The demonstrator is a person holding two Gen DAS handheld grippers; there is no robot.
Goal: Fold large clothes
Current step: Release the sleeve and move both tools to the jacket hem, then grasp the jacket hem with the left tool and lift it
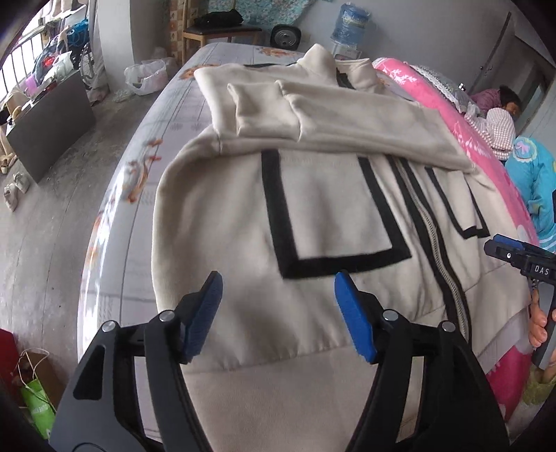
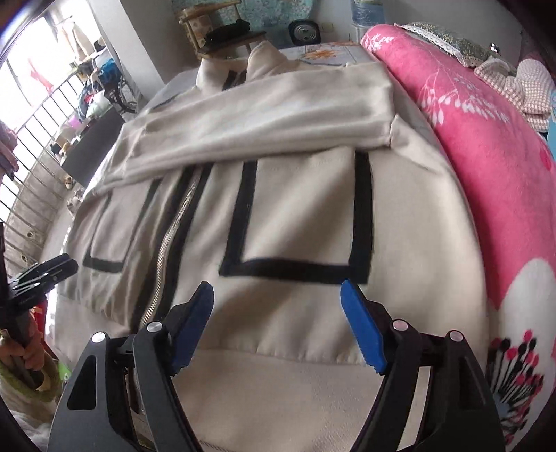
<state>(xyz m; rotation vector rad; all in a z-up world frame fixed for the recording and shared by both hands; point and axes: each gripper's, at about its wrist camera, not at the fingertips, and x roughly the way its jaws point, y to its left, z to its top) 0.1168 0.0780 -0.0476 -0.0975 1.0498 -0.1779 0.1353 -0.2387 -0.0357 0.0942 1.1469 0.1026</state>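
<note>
A cream zip jacket with black-trimmed pockets lies front up on the bed. Both its sleeves are folded across the chest. My left gripper hangs open just above the lower left panel, near the hem band, with nothing between its blue pads. My right gripper stands open over the lower right panel below the pocket, also holding nothing. Each gripper shows at the edge of the other's view: the right gripper and the left gripper, each with a hand on its grip.
A pink flowered blanket is bunched along the jacket's right side. A person lies at the far right. The flowered bed sheet ends at the left, above the bare floor. A chair, a water bottle and a dark cabinet stand beyond.
</note>
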